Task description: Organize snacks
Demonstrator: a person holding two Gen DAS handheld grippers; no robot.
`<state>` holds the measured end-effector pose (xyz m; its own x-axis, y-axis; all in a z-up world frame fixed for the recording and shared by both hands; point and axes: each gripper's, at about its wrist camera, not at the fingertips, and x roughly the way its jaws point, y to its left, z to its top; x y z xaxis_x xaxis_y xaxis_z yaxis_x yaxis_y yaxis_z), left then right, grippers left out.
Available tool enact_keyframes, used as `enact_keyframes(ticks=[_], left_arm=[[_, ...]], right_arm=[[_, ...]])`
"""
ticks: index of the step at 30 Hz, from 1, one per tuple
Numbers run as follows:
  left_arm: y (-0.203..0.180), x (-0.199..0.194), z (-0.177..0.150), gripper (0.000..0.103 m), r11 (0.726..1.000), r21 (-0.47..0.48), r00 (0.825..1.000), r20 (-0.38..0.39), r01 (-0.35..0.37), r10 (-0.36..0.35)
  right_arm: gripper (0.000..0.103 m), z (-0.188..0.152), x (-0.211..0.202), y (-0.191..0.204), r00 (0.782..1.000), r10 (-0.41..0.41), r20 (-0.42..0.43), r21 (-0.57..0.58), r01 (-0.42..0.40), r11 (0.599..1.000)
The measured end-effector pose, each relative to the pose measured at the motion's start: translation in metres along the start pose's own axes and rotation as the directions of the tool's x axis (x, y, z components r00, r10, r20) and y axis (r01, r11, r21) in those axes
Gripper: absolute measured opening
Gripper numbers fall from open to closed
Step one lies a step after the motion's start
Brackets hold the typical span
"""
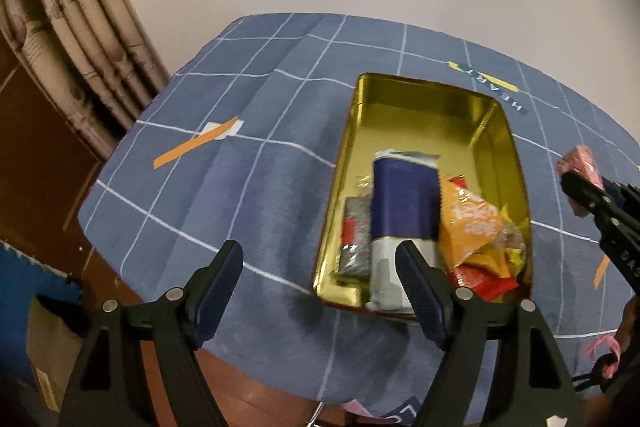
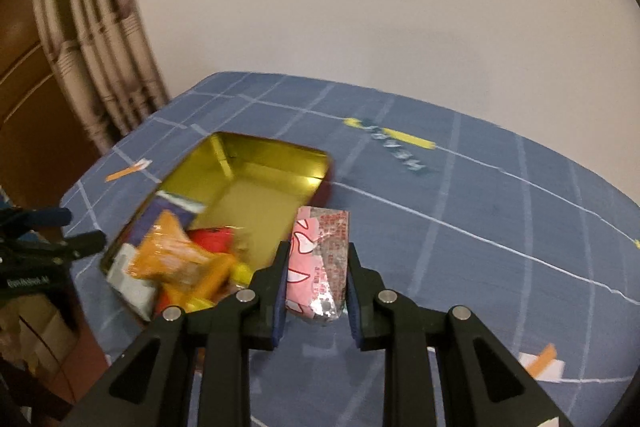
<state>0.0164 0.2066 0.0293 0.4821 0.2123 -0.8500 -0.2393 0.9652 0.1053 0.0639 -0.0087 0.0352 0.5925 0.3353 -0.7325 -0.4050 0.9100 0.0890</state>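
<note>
Snacks [image 1: 472, 227] already filled the near end of the tin [image 1: 404, 95], a blue pack [image 1: 404, 203] and orange bags among them, while its far half lay bare (room for more). One pink pack [image 2: 320, 259] remained outside, clamped between the pads of the right claw [image 2: 316, 283], which was closed on it above the cloth [image 2: 480, 207] just beside the tin. Left claw [image 1: 320, 275] hung wide apart and empty over the tin's near edge, touching nothing
</note>
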Motion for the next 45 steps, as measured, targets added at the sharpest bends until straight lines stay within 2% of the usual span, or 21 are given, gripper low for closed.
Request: enact_keyframes(ticks=[5, 10, 22, 32, 38, 40, 45], left_arm=[[0.007, 0.0, -0.006, 0.076, 1.0, -0.014, 1.0, -0.004, -0.007, 0.007], [0.005, 0.004, -0.008, 0.076, 1.0, -0.008, 1.0, -0.015, -0.002, 0.002], [-0.004, 0.007, -0.011, 0.078, 1.0, 0.015, 1.0, -0.021, 0.005, -0.005], [-0.008, 0.007, -0.012, 0.078, 1.0, 0.02, 1.0, -0.019, 0.013, -0.013], [-0.009, 0.005, -0.012, 0.078, 1.0, 0.02, 1.0, -0.011, 0.011, -0.011], [-0.01, 0.005, -0.012, 0.078, 1.0, 0.022, 1.0, -0.012, 0.013, -0.013], [-0.012, 0.003, -0.013, 0.078, 1.0, 0.021, 1.0, -0.01, 0.011, -0.011]], right_arm=[[0.024, 0.007, 0.021, 0.028, 0.999, 0.033, -0.034, -0.027, -0.034, 0.999], [0.024, 0.006, 0.035, 0.046, 0.998, 0.031, -0.058, -0.05, -0.034, 0.998], [0.026, 0.004, 0.059, 0.056, 0.994, 0.009, -0.109, -0.046, -0.014, 0.999], [0.026, 0.003, 0.053, 0.062, 0.995, 0.011, -0.094, -0.056, -0.016, 0.998], [0.039, 0.0, 0.038, 0.059, 0.997, 0.025, -0.074, -0.016, -0.026, 1.0], [0.052, -0.001, 0.031, 0.059, 0.997, 0.026, -0.067, 0.0, -0.027, 1.0], [0.057, -0.008, 0.014, 0.06, 0.998, 0.024, -0.05, 0.022, -0.023, 0.999]])
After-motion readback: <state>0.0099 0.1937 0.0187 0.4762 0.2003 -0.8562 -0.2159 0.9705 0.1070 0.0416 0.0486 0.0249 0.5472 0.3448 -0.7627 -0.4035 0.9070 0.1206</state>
